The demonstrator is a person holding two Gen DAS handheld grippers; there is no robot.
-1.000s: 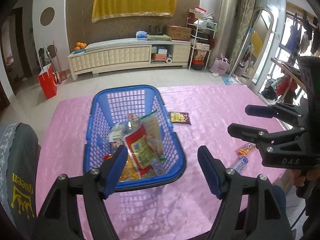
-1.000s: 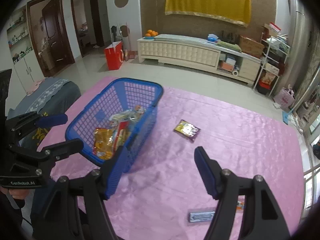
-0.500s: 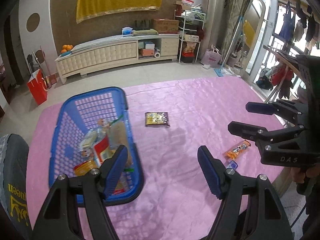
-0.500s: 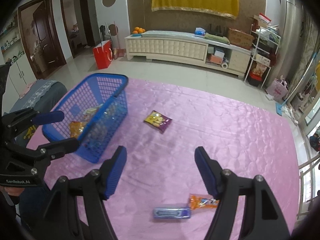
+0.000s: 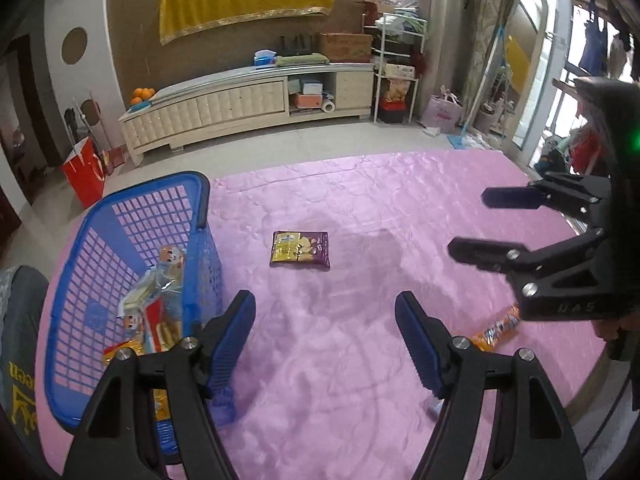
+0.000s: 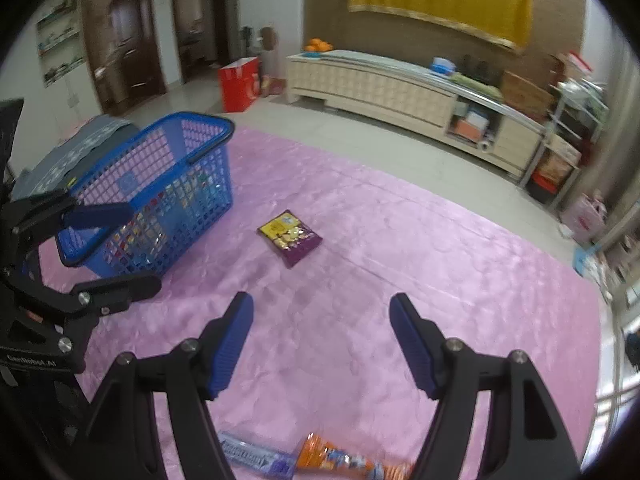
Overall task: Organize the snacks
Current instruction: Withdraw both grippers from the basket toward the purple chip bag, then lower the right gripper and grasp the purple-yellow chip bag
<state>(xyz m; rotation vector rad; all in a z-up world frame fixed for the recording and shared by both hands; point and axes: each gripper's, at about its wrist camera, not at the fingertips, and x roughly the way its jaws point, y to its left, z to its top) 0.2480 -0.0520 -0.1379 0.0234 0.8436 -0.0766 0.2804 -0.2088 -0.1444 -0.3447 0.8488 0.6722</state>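
Observation:
A blue plastic basket (image 5: 120, 216) (image 6: 188, 148) holding several snack packets stands at the left of the pink table. A purple-and-yellow snack packet (image 5: 300, 249) (image 6: 290, 237) lies flat mid-table, right of the basket. An orange snack stick (image 5: 498, 326) (image 6: 344, 460) and a blue-grey bar (image 6: 256, 458) lie near the front edge. My left gripper (image 5: 324, 340) is open and empty, above the table short of the purple packet. My right gripper (image 6: 320, 344) is open and empty, above the orange stick and the bar; it also shows in the left wrist view (image 5: 476, 224).
The pink cloth (image 5: 360, 200) covers the table; its right edge (image 5: 592, 364) and front edge are close. A grey cushioned chair (image 5: 20, 320) (image 6: 80, 140) stands left of the basket. A cream cabinet (image 5: 248, 104) and a red bag (image 5: 84, 176) stand on the floor beyond.
Both grippers have swung right, away from the basket, towards the loose snacks. The purple packet is now centred ahead of the left gripper; the orange stick and bar lie under the right gripper.

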